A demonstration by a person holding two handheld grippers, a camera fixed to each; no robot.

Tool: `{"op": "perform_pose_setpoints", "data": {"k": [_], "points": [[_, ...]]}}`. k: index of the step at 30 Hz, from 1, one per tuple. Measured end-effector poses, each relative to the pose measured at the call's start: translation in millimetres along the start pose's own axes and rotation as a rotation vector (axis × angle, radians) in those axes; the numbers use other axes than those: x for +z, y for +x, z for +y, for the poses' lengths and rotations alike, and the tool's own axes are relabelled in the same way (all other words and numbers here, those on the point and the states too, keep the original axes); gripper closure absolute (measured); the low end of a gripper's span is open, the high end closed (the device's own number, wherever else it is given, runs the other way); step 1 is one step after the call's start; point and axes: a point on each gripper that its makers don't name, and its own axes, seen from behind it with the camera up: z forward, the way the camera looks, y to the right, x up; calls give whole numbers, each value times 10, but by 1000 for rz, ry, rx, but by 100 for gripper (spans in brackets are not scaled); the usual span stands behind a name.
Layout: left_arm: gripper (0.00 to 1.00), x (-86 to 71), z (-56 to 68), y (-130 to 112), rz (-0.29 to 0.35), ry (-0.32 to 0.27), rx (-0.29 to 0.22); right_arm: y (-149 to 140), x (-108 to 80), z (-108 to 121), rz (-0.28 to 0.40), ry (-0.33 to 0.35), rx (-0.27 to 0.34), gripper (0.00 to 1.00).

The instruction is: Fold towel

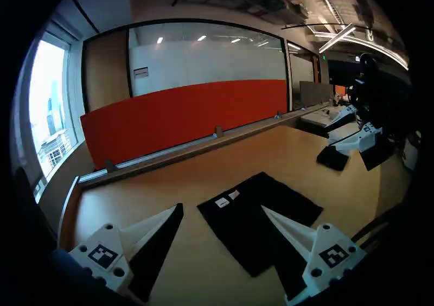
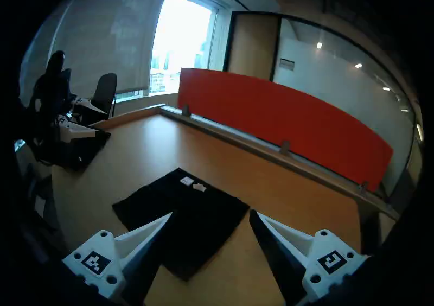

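A black towel (image 1: 255,219) lies flat on the wooden desk (image 1: 228,159), folded into a rough rectangle, with two small white labels (image 1: 227,199) near its far edge. My left gripper (image 1: 221,206) hovers open over the towel's near-left corner with nothing between its fingers. Across the desk the right gripper (image 1: 355,155) shows small and raised. In the right gripper view the towel (image 2: 184,214) lies just ahead, and my right gripper (image 2: 212,214) is open above its near edge, holding nothing. The left gripper (image 2: 81,140) shows far off at the left.
A long red divider panel (image 1: 184,116) runs along the desk's far edge, with a glass wall behind it. A bright window (image 2: 182,40) and office chairs (image 2: 103,94) stand beyond the desk's end. Bare wood (image 2: 163,148) surrounds the towel.
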Motion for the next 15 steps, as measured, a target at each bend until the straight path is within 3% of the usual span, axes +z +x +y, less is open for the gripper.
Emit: {"op": "perform_pose_setpoints", "data": {"k": [15], "points": [[5,239,300,-511,-96,-68,19,-587,290,-190,-86,64,-10,0]]}}
